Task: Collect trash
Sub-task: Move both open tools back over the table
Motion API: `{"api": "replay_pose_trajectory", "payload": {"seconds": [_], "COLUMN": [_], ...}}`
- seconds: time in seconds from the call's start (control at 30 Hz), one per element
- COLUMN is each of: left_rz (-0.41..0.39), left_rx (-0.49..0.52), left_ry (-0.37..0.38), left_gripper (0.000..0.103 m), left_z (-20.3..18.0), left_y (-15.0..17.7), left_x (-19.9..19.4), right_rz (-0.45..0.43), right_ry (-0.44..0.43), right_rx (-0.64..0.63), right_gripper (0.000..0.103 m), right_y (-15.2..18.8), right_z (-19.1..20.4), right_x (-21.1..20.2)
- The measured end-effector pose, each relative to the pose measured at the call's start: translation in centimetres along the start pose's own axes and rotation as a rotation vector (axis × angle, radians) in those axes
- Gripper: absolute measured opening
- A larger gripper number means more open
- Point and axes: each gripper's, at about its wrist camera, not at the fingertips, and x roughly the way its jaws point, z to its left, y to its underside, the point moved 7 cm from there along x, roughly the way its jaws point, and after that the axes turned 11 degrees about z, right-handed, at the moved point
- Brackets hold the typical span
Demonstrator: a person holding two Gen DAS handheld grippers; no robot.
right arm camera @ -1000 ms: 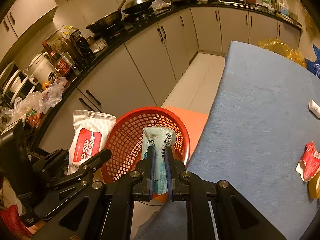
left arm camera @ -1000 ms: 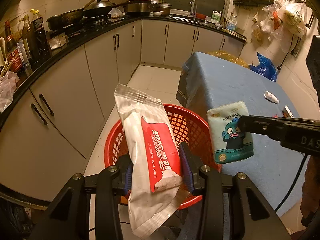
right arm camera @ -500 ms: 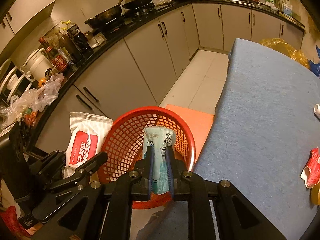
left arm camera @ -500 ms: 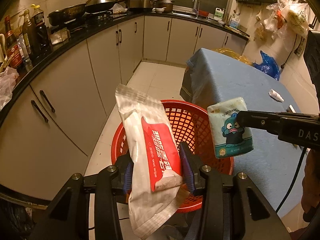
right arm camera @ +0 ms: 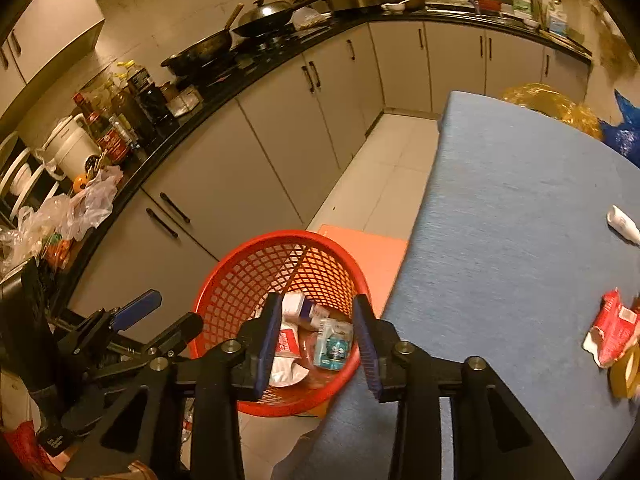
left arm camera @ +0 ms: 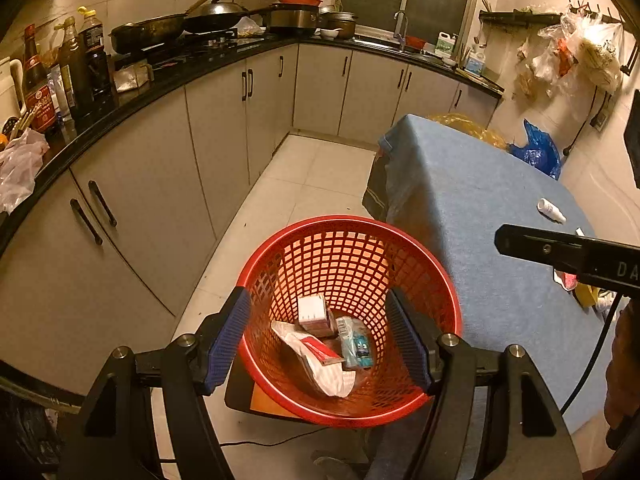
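Note:
A red mesh basket (left arm camera: pixel 344 222) stands on the floor beside the blue-clothed table (left arm camera: pixel 480 208). In it lie a white-and-red wet wipes pack (left arm camera: pixel 316 360), a tissue pack with a blue cartoon face (left arm camera: pixel 356 346) and a small box (left arm camera: pixel 314 314). My left gripper (left arm camera: pixel 318 342) hangs over the basket, its jaws opening with nothing between them. My right gripper (right arm camera: pixel 316 344) is over the basket (right arm camera: pixel 280 238) too, jaws opening and empty, the tissue pack (right arm camera: pixel 332 348) below it. On the table lie a red wrapper (right arm camera: pixel 610 330) and a white tube (right arm camera: pixel 622 226).
Grey cabinets (left arm camera: pixel 168 184) under a black counter run along the left and back, leaving a tiled aisle. An orange board (right arm camera: pixel 368 252) lies under the basket. A yellow tape roll (right arm camera: pixel 624 372) sits by the wrapper. Yellow and blue bags (left arm camera: pixel 536 152) sit behind the table.
Both grippers opened and let go. The wet wipes pack fell from the left one and the tissue pack from the right one into the basket.

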Motion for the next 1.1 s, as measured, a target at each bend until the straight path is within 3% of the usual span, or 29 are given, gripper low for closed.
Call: {"api": "replay_pose_trajectory", "payload": {"seconds": [0.17, 0.6, 0.93, 1.1], "left_rz": [-0.002, 0.020, 0.060, 0.070], "left_rx": [0.015, 0.112, 0.235, 0.313], "left_ry": [0.007, 0.080, 0.159, 0.193], "left_gripper": [0.069, 0.069, 0.069, 0.069], "left_z": [-0.7, -6.6, -15.1, -21.0], "left_y": [0.0, 1.2, 2.2, 2.5], "left_x": [-0.2, 0.1, 1.3, 1.5], "right_rz": [0.000, -0.002, -0.021, -0.048], "right_ry": [0.006, 0.052, 0.113, 0.138], "right_rx": [0.035, 0.136, 0.329, 0.442], "right_gripper": [0.042, 0.045, 0.046, 0.046], "right_y": [1.0, 4.8, 10.5, 13.7], "right_z": [-1.1, -5.7, -15.0, -21.7], "right_x": [-0.7, -3.0, -6.8, -10.0]}}
